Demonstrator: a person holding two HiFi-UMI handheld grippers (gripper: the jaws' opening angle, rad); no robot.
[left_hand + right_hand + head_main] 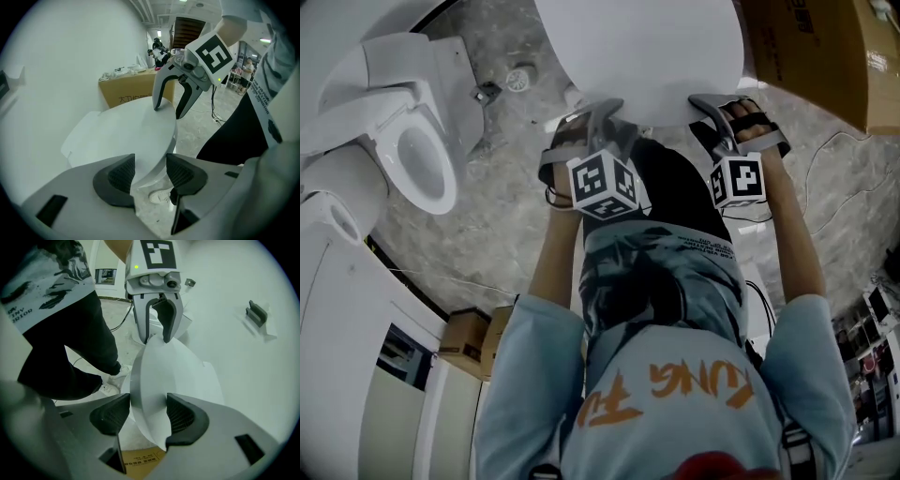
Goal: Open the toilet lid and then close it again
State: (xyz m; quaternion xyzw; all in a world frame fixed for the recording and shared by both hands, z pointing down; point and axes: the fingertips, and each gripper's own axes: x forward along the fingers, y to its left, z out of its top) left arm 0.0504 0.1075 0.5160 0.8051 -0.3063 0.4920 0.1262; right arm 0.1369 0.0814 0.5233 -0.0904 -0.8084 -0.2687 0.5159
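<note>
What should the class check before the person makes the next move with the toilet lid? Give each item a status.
1. Hold of the right gripper on the toilet lid: ok, the rim fills the gap between its pads.
2. Hold of the left gripper: cannot tell; the rim is between its jaws, but pad contact is unclear.
3. One gripper on each side of the near rim: ok.
4. Lid fully down on the seat: cannot tell; nothing under it shows.
5. Room between the lid and the cardboard box: cannot tell.
</note>
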